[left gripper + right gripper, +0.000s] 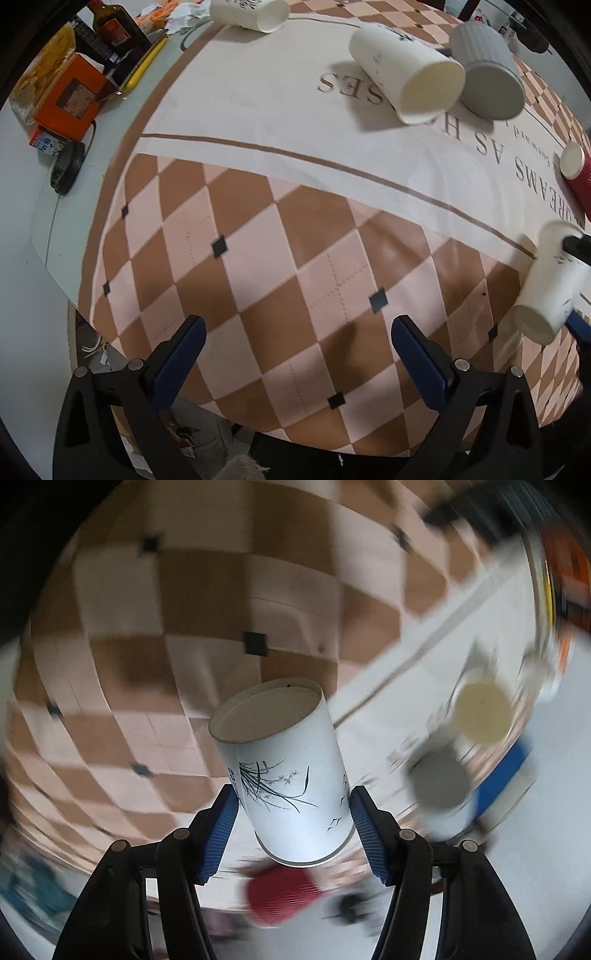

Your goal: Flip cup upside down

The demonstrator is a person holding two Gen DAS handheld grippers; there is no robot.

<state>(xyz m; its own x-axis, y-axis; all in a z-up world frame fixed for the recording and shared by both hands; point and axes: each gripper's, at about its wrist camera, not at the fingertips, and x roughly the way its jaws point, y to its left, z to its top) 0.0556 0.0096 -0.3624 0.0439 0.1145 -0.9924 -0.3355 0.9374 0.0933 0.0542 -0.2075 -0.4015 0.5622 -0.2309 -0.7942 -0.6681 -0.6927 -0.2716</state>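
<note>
Home dining table; checked tablecloth (258, 236) (printed slogan); sauce bottle (110, 26), snack boxes (70, 96).

Matt white paper cup (291, 771) between ribbed blue jaw pads (218, 834).

Left black two-finger gripper with dark blue pads (295, 354): jaws spread wide, nothing between them, held above the table surface and pointing forward and downward. Right black two-finger gripper with ribbed blue pads (291, 812): jaws closed against opposite sides of a white paper cup with ink-drawn grass and birds (288, 771), gripping it near its wider end; the cup is lifted and tilted.
</note>
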